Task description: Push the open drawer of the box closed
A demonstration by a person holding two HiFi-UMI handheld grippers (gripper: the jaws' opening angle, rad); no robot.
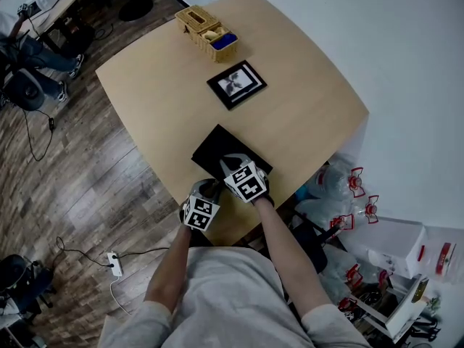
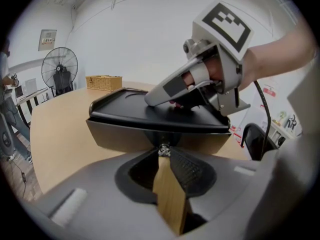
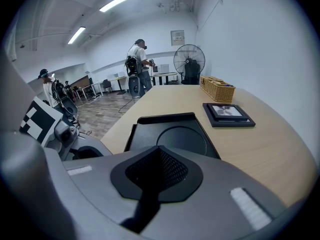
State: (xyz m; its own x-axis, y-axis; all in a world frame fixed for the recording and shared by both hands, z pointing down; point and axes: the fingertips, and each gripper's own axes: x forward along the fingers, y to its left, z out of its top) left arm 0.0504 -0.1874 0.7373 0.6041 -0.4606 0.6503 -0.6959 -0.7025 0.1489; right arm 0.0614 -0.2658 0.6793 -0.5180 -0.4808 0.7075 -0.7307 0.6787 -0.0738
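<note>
The black box (image 1: 216, 145) sits at the near edge of the table (image 1: 312, 122), with its drawer (image 2: 120, 136) facing the person. The left gripper (image 2: 163, 156) has its jaws pinched on the drawer's small metal knob (image 2: 162, 149). The right gripper (image 3: 159, 151), jaws together and empty, rests on top of the box. Its cube (image 1: 245, 182) carries black-and-white square markers. Farther back on the table lie a framed picture (image 1: 236, 84) and a wicker basket (image 1: 206, 32).
</note>
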